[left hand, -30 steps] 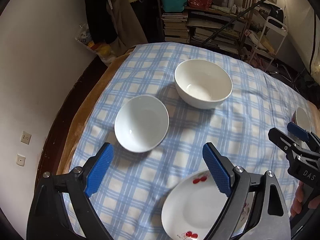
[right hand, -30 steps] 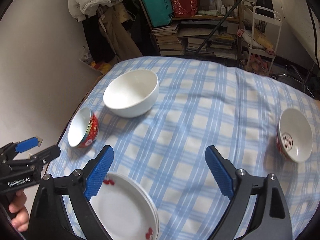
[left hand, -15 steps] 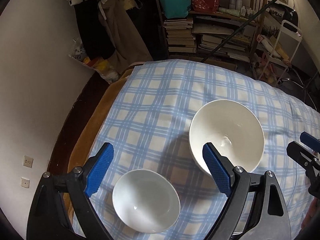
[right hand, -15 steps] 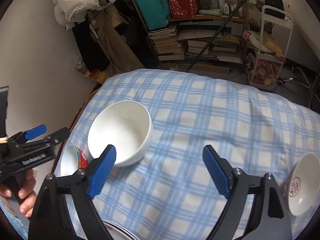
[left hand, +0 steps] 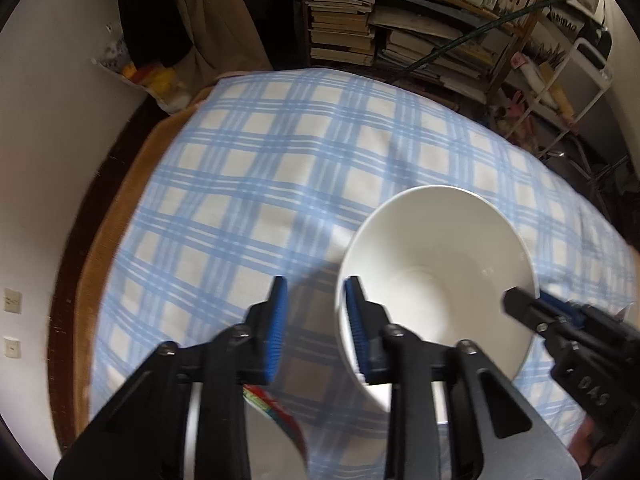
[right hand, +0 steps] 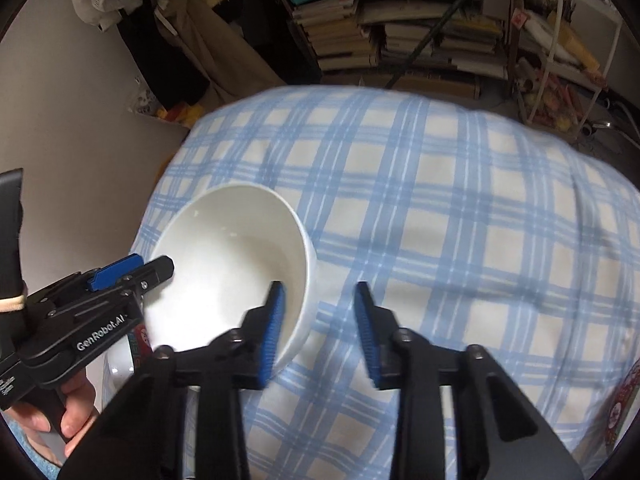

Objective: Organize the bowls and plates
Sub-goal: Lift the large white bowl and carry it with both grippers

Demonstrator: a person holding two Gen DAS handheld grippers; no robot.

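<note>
Large white bowl (left hand: 436, 280) sits near table's (left hand: 280, 160) left edge. Left claw (left hand: 314, 328) and right claw (right hand: 320, 328) each straddle opposite rim walls, closing, pads not yet pressing. Best to clamp both evenly, then lift level.

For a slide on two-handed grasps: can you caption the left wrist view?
Left gripper, jaws closing astride the large white bowl's rim on the blue checked cloth; right gripper at the opposite rim.
</note>
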